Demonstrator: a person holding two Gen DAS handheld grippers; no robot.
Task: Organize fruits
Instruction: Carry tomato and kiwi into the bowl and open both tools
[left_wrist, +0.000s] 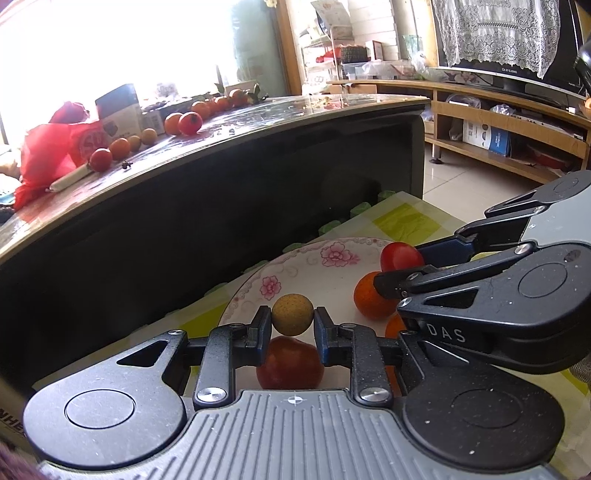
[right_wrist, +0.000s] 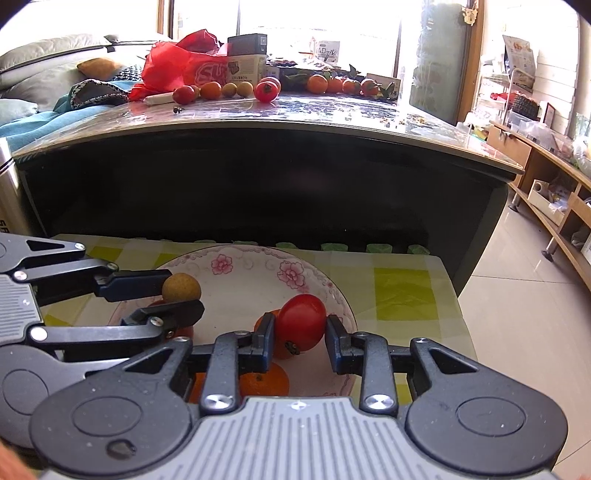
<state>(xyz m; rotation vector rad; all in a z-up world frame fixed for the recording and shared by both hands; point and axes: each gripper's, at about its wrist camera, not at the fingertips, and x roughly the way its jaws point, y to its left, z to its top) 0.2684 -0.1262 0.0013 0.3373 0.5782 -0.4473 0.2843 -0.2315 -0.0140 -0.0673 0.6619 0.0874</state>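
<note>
Together, two hand-held grippers worked over a floral bowl (right_wrist: 236, 264) on a low table with a yellow-checked cloth (right_wrist: 402, 291), each carrying one fruit. The left gripper (left_wrist: 292, 320) had its fingers drawn in on a small tan round fruit (left_wrist: 293, 314), both pads touching it, and held it above the bowl over a red fruit (left_wrist: 290, 363) lying beneath. The right gripper (right_wrist: 300, 338) was closed around a red tomato (right_wrist: 301, 326), with the left pad pressed to it; the right pad sat so close that contact could not be confirmed. That tomato hung near the bowl's right rim, just above an orange fruit (right_wrist: 264, 382) already inside. More fruit waited in a row on the dark glossy table (right_wrist: 295, 110) behind, beside a red bag (right_wrist: 177, 66).

Both fruits seemed ready for release into the bowl. The risks looked plain: the tan fruit, being round and light, could bounce off the red one below and roll out; the tomato, so near the rim, might tip over the edge onto the cloth if let go there. With both tools crowded over one bowl, fingers could also knock together.
</note>
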